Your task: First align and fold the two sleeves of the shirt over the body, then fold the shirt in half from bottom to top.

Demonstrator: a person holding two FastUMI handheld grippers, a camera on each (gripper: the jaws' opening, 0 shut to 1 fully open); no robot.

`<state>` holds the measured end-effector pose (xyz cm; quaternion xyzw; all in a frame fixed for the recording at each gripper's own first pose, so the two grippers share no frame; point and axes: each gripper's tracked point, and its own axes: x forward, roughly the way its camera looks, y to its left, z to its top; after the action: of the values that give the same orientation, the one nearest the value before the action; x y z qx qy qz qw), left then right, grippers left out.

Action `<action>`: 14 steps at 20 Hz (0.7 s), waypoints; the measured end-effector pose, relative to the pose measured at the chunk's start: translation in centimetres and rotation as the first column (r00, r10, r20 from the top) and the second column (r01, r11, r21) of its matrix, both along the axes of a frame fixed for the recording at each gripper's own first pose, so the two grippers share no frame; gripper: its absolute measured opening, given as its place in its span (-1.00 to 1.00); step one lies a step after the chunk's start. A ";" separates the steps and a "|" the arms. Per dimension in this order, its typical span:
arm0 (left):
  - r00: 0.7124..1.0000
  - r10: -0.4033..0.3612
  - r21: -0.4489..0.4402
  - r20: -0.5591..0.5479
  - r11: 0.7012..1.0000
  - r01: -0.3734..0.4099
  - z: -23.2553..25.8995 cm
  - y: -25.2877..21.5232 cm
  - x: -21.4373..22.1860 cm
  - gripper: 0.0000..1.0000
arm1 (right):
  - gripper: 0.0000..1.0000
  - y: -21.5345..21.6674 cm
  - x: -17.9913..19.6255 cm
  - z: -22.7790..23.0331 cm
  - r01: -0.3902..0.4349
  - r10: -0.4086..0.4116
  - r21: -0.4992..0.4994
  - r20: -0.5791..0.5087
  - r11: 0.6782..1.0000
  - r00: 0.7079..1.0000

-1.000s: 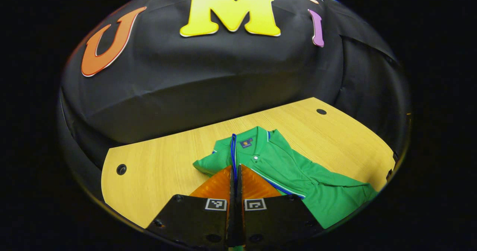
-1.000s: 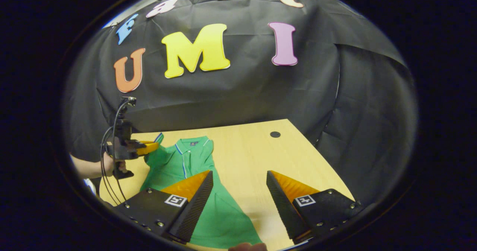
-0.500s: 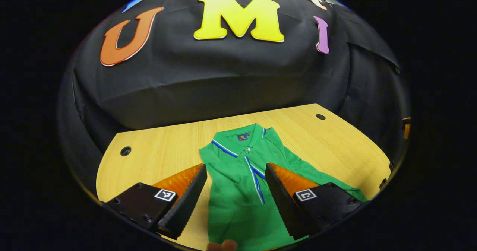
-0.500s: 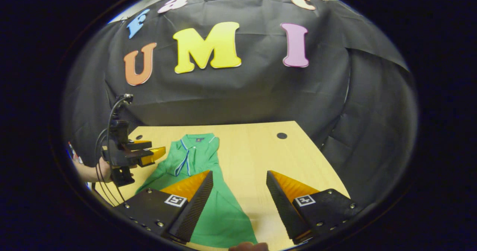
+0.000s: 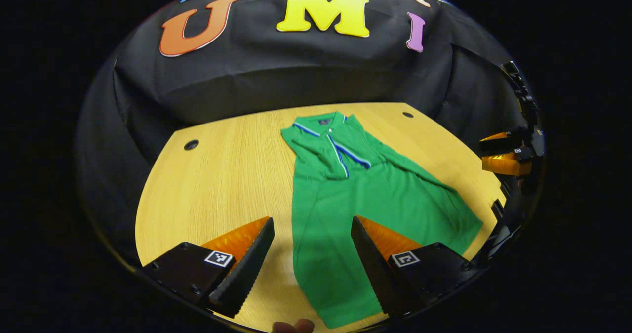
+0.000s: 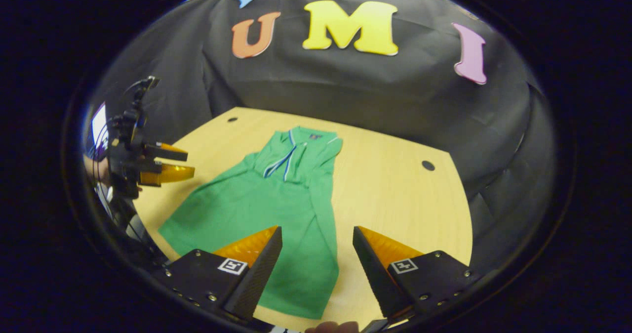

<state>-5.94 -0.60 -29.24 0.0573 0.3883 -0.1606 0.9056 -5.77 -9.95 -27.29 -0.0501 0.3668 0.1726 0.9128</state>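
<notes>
Green polo shirt (image 5: pixel 365 209) lay flat on the pale wooden desk (image 5: pixel 217 175), collar toward the booth's black cloth wall and hem toward the near edge. Both sleeves were folded in over the body, so the shirt formed a long shape, narrow at the collar (image 5: pixel 318 123) and wider toward the hem. A blue and white stripe ran along the collar and the placket.

In the left gripper view, the left gripper (image 5: pixel 312 229) hung above the lower part of the shirt with its fingers spread wide and nothing between them; one finger stood over bare desk, the other over the green cloth. The right gripper (image 5: pixel 498 155) showed at the far right of that view, off the edge of the desk and apart from the shirt, its fingers slightly parted and empty.

In the right gripper view, the right gripper (image 6: pixel 316 239) had its fingers wide apart above the hem end of the shirt (image 6: pixel 276 214), holding nothing. The left gripper (image 6: pixel 165 162) appeared at the left, held by a hand, clear of the cloth.

Two dark round holes (image 5: pixel 191 145) sat in the desk near its far corners.
</notes>
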 end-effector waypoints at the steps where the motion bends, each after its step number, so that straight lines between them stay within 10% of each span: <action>1: 0.999 -0.002 -0.001 -0.034 1.000 0.002 -0.8 0.2 -1.6 1.00 | 0.78 0.0 -1.3 -1.5 -0.022 0.022 -0.005 -0.039 1.000 0.999; 7: 0.961 -0.112 0.014 -0.253 0.993 0.119 -6.0 1.4 -12.4 1.00 | 0.79 -1.8 -7.8 -8.4 -0.157 0.131 -0.118 -0.200 0.981 0.971; 14: 0.951 -0.129 0.016 -0.281 0.990 0.139 -8.1 1.0 -13.8 1.00 | 0.76 -2.0 -10.5 -12.2 -0.232 0.190 -0.131 -0.272 0.964 0.943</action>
<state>-19.72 0.40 -37.37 0.0761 0.5102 -0.2211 0.8276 -16.23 -11.96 -39.45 -0.1400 0.4874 0.2446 0.8264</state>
